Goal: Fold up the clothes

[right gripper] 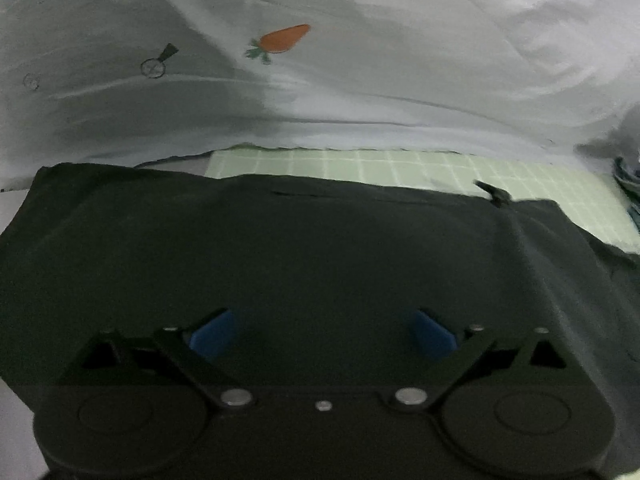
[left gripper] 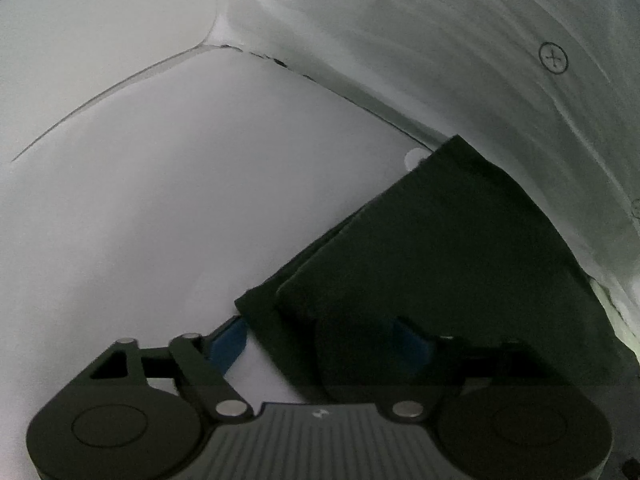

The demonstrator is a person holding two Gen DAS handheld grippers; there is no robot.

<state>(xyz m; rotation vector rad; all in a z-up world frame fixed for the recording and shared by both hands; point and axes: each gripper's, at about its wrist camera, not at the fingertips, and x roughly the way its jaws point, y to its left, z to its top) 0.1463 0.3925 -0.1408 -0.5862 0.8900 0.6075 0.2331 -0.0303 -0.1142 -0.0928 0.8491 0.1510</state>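
White surface under dark folded garment

Dark garment (folded) on mat

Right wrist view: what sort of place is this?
Probably a bedroom, on a bed: a carrot-print sheet, a green checked cloth and a dark folded garment lying by white walls.

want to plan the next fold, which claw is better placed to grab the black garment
Right. The right claw hangs open squarely over the black garment; the left claw straddles only its corner edge.
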